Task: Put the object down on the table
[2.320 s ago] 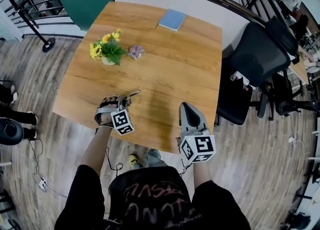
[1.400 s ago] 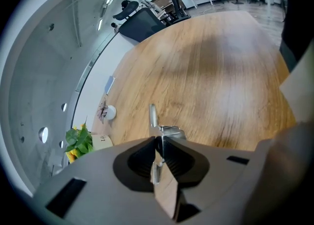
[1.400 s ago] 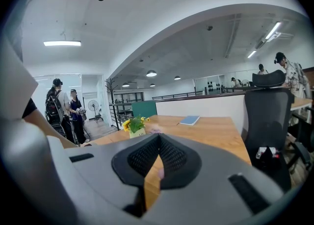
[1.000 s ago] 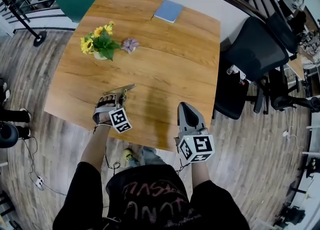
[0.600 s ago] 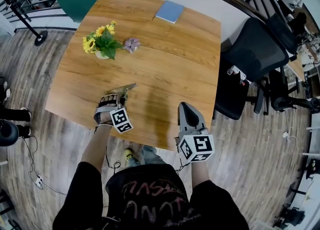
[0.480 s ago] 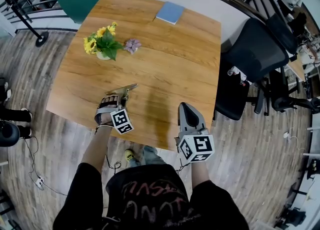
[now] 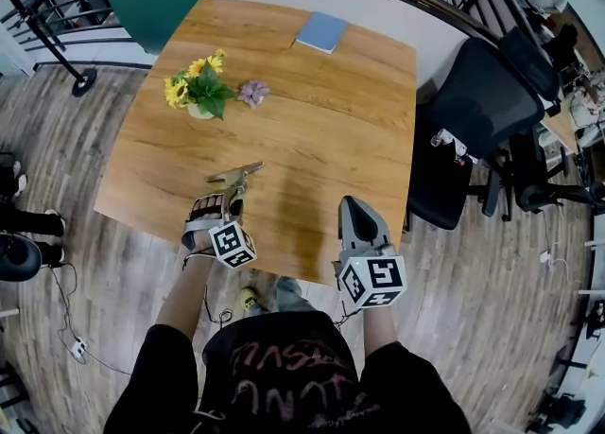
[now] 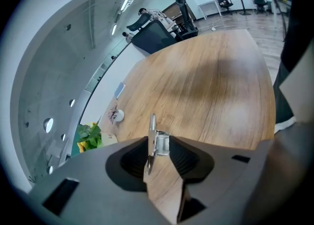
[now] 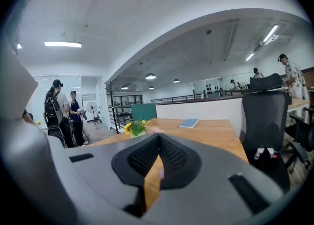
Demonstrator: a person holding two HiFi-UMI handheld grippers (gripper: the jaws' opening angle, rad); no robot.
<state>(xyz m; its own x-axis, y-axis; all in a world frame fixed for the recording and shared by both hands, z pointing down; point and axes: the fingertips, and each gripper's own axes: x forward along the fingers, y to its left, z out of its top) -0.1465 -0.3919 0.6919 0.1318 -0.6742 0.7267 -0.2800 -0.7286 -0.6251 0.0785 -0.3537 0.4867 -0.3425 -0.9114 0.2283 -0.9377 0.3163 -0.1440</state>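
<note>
Near the front edge of the light brown wooden surface (image 7: 312, 139), our left tool (image 7: 230, 199) is opening its jaws. We see the small silvery metal bracket (image 8: 152, 140) upright between them, low over the wood (whether it touches, we cannot tell). Our right tool (image 7: 354, 205) hovers alongside, jaws together on nothing.

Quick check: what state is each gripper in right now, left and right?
The left gripper is opening, with a thin metal piece between its jaws, not clamped.
The right gripper is shut and empty.
</note>
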